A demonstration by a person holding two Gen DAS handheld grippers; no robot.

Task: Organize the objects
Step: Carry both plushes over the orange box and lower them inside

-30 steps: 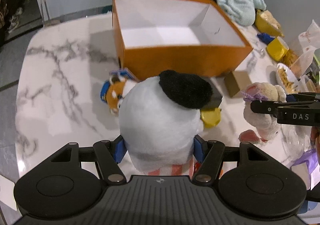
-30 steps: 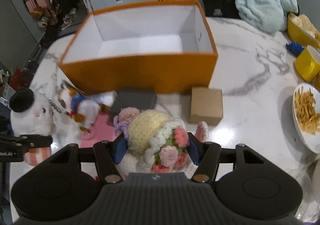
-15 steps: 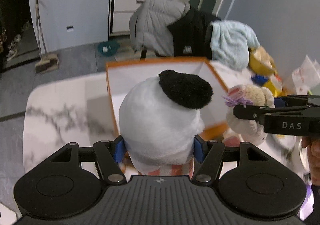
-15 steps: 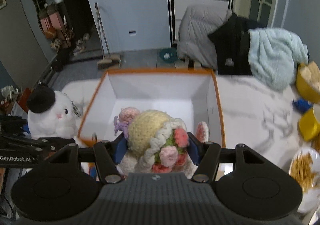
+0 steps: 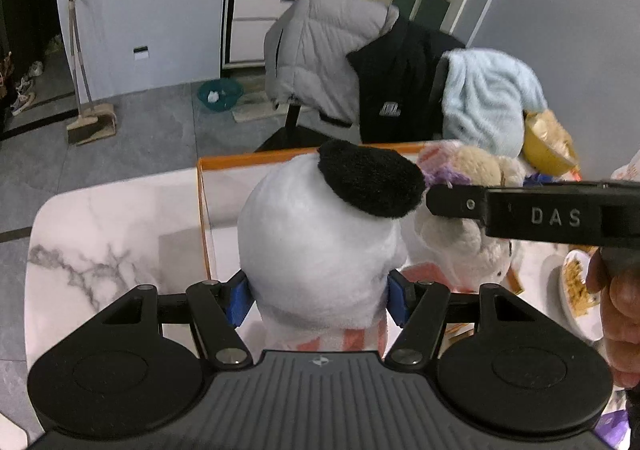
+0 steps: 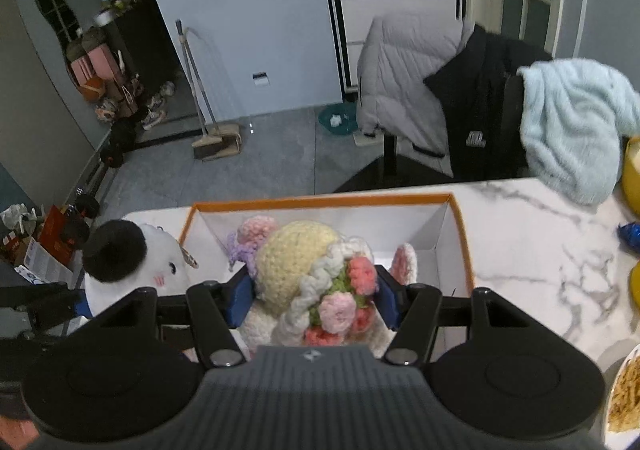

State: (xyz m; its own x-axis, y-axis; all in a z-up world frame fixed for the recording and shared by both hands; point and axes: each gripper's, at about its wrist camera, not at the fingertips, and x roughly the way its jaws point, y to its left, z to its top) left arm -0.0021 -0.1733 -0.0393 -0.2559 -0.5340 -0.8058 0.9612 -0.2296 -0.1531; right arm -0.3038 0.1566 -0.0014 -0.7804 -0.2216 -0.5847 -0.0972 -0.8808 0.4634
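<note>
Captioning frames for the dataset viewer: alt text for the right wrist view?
The right claw is shut on a crocheted doll with a flower bouquet, held over an open orange box with a white interior on a marble table. At left, the left claw grips a white plush with a black ear beside the box.

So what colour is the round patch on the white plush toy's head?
Black, on the white plush toy; the left wrist view shows the patch best.
</note>
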